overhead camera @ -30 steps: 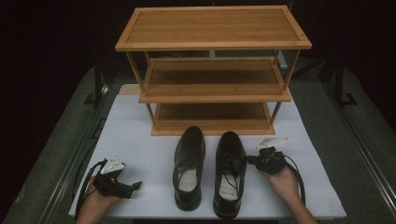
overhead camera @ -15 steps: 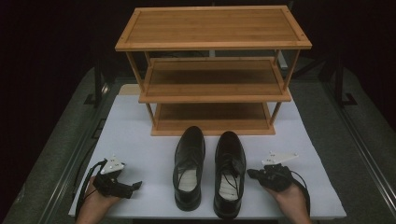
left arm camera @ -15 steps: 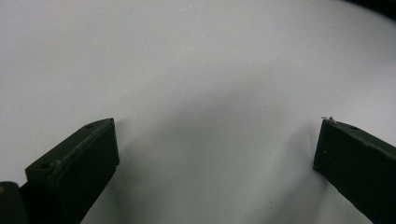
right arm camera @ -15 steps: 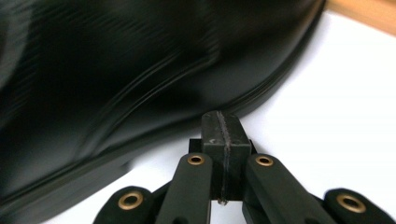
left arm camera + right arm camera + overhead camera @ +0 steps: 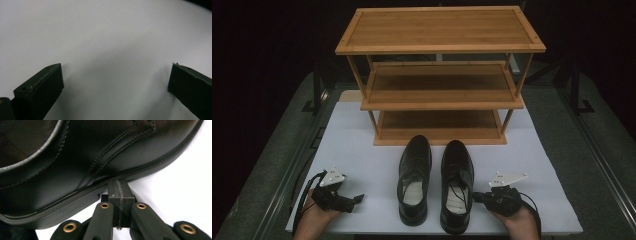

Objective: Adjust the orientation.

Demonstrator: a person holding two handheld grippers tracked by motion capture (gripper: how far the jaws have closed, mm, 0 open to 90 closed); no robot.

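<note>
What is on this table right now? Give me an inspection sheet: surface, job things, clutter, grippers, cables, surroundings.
Surface: white mat on a dark table.
Job things: wooden rack with three bare shelves at the back; left shoe and right shoe side by side in front of it, toes toward the rack.
Clutter: nothing seen.
Grippers: left gripper open over bare mat; right gripper shut, its tip at the right shoe's sole edge.
Cables: a black cable loops from the left gripper; another trails by the right hand.
Surroundings: dark; black stands beside the table.
</note>
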